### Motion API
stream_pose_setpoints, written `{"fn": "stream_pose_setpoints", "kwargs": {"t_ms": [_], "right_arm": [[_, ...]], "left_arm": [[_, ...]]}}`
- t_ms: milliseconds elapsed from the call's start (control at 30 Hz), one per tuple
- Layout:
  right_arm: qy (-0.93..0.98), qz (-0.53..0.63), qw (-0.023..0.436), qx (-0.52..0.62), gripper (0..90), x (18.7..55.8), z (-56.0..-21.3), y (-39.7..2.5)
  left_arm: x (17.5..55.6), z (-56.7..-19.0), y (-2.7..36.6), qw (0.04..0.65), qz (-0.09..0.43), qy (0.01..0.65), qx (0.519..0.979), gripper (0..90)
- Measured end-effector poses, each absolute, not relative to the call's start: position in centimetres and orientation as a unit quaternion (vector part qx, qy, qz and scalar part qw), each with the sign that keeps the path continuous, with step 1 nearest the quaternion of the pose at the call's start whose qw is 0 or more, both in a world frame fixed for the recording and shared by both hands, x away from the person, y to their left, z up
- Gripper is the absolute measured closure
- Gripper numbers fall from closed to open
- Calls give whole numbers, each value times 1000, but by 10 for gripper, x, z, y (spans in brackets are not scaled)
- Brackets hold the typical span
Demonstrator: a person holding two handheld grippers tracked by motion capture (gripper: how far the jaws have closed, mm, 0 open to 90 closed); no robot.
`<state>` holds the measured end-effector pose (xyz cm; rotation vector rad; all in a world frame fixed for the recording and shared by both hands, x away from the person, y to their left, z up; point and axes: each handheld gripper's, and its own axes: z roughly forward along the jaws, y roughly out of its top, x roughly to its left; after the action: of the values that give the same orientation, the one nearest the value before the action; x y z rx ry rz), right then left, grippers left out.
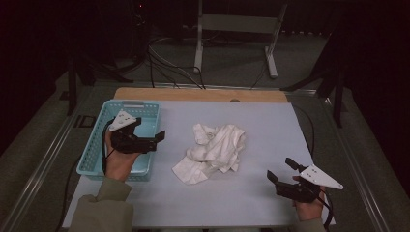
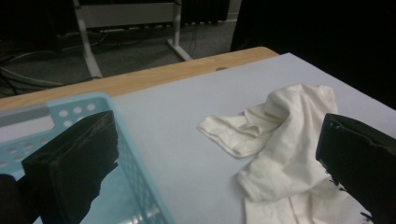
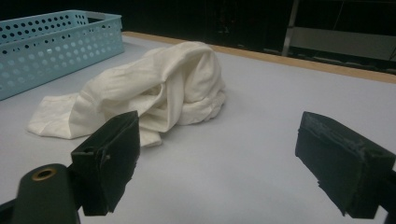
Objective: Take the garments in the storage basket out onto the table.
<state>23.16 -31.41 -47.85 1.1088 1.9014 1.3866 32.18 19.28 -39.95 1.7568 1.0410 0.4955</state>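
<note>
A crumpled white cloth (image 1: pixel 212 152) lies in the middle of the pale table (image 1: pixel 261 203). My left gripper (image 1: pixel 149 129) hovers open over the light blue basket (image 1: pixel 96 126) at the left, its jaws pointing right toward the cloth. In the left gripper view the cloth (image 2: pixel 285 140) lies ahead between the spread jaws, with the basket's rim (image 2: pixel 128 154) below the left jaw. My right gripper (image 1: pixel 281 170) rests open near the table's front right, apart from the cloth. In the right gripper view the cloth (image 3: pixel 154 93) sits ahead and to the left, with nothing between the jaws.
The basket (image 3: pixel 51 46) looks empty. A wooden strip (image 1: pixel 198 94) runs along the table's far edge. Beyond it stand a white metal frame (image 1: pixel 237 29) and cables on a dark floor. Bare table surface lies in front of and right of the cloth.
</note>
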Motion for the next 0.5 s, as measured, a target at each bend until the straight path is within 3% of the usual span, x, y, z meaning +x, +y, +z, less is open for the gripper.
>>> {"fn": "stream_pose_setpoints", "kwargs": {"t_ms": [500], "right_arm": [[703,517,268,408,138,231,-478,-314]], "left_arm": [[305,-415,215,495,221,441,715,6]]}}
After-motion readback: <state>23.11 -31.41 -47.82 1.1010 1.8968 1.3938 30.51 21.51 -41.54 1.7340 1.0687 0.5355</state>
